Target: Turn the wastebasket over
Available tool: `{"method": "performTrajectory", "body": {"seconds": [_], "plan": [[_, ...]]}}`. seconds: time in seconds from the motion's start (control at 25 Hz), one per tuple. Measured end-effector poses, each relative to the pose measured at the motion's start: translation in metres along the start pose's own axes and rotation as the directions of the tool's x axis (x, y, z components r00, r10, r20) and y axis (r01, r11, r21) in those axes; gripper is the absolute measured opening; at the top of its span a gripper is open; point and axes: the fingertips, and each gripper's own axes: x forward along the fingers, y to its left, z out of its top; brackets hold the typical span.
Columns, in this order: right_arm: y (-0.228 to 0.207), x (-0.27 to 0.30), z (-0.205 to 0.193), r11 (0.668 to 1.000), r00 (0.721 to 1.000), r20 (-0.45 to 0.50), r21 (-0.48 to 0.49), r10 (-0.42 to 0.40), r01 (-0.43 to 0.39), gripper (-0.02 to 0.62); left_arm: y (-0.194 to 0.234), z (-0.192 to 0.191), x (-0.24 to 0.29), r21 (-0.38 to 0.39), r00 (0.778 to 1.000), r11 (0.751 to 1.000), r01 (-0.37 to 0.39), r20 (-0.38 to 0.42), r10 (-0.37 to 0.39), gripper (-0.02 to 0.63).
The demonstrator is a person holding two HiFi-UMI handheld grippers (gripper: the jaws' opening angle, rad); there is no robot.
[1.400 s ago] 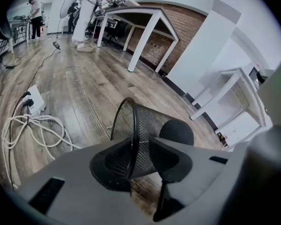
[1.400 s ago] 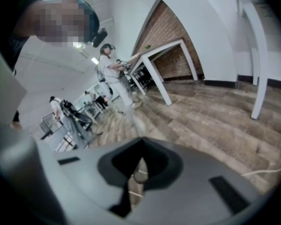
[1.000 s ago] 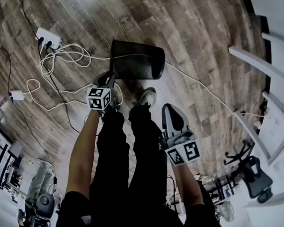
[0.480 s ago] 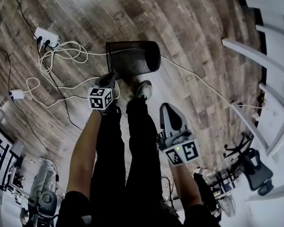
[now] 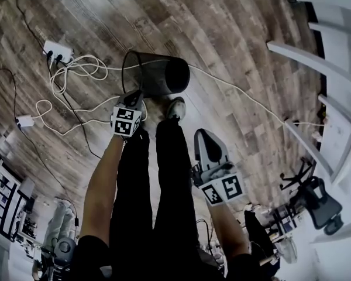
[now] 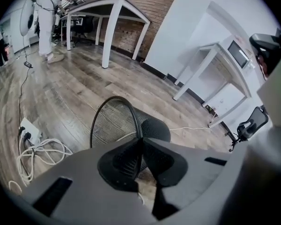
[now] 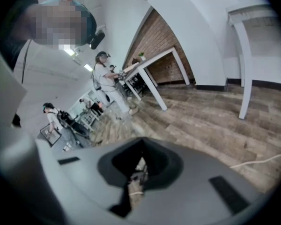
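Wood floor (image 5: 222, 28): mesh wastebasket (image 5: 158, 75) tipped, probably light and springy; thin rim best hold. Left claw (image 6: 140, 140), just closing, pinches that rim; right claw (image 7: 141, 144) clenched, empty.

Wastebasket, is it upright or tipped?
Tipped: the wastebasket lies sideways, its rim pinched by the left gripper, whose jaws have just been closing.

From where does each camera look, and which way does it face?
Head view: on the head, steeply down at wastebasket and floor; shows arms, legs, left gripper, right gripper.
Left gripper view: on that gripper, along jaws that just closed further onto the wastebasket rim.
Right gripper view: on that gripper, along shut jaws, toward people at a table.
Head and left gripper views share wastebasket and cables.
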Motion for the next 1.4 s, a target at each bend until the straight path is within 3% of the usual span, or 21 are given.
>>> {"method": "performTrajectory", "body": {"seconds": [0.48, 0.8, 1.0, 1.2, 1.4], "plan": [[0.003, -0.024, 0.003, 0.999, 0.999, 0.004, 0.035, -0.042, 0.042, 0.032, -0.001, 0.001, -0.029, 0.151, 0.994, 0.987, -0.051, -0.091, 0.065, 0.055], [-0.008, -0.049, -0.003, 0.993, 0.995, 0.001, 0.062, -0.105, 0.104, 0.032, 0.018, -0.015, -0.050, 0.217, 0.974, 0.970, -0.112, -0.167, 0.150, 0.055], [-0.016, -0.058, -0.017, 0.984, 0.989, -0.007, 0.100, -0.147, 0.147, 0.032, 0.016, -0.009, -0.056, 0.274, 0.975, 0.957, -0.092, -0.172, 0.143, 0.055], [-0.017, -0.064, -0.027, 0.978, 0.986, 0.008, 0.132, -0.164, 0.162, 0.032, 0.002, 0.003, -0.047, 0.367, 0.977, 0.928, -0.057, -0.172, 0.128, 0.055], [-0.021, -0.067, -0.037, 0.970, 0.983, 0.010, 0.163, -0.184, 0.180, 0.032, -0.022, 0.015, -0.033, 0.509, 0.977, 0.860, -0.033, -0.163, 0.134, 0.055]]}}
